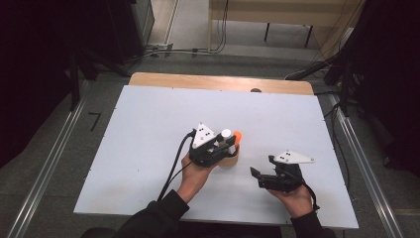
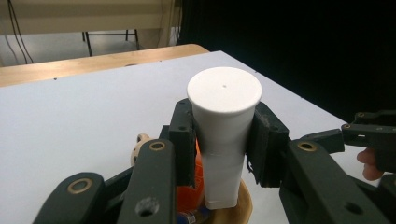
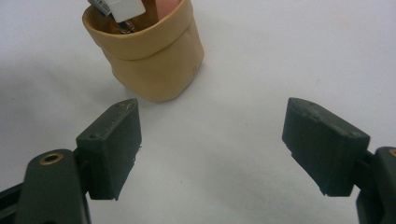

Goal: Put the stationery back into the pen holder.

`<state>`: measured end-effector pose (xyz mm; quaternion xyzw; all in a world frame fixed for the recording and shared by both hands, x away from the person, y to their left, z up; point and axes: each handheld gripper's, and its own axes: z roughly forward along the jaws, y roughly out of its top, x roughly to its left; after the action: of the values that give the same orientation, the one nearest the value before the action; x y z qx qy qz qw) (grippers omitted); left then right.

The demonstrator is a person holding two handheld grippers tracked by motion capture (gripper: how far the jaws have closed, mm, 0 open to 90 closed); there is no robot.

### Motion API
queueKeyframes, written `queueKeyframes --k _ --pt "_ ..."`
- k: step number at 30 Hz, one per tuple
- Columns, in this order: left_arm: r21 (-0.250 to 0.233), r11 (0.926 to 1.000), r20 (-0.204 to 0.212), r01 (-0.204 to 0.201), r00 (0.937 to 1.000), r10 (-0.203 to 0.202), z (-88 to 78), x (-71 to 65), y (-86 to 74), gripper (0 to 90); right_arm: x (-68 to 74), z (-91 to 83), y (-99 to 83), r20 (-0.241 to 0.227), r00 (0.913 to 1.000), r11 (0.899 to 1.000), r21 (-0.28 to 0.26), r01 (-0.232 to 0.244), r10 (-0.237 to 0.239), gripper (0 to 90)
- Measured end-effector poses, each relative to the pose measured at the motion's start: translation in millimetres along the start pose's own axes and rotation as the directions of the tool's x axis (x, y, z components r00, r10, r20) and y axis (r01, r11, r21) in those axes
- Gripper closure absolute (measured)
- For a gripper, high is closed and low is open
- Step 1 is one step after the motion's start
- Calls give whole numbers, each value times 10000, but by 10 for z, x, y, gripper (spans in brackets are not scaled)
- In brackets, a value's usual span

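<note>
Gripping the white tube (image 2: 223, 135) with my left gripper (image 2: 223, 144), I am holding it upright, its lower end inside the tan cup (image 1: 229, 160) near the middle of the white table (image 1: 148, 129). An orange thing (image 2: 191, 191) is sitting in the cup too. My right gripper (image 3: 210, 149) is hovering nearby, jaws wide apart and holding nothing.
</note>
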<state>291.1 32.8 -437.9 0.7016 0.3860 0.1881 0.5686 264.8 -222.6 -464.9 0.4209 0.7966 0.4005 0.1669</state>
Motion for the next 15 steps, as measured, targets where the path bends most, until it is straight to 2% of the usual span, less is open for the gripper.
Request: queueKeyframes --k 15 --pt "239 9993 -157 -272 9995 276 69 -27 -39 670 2 4 -1 -25 10000 10000 21 5 -5 182"
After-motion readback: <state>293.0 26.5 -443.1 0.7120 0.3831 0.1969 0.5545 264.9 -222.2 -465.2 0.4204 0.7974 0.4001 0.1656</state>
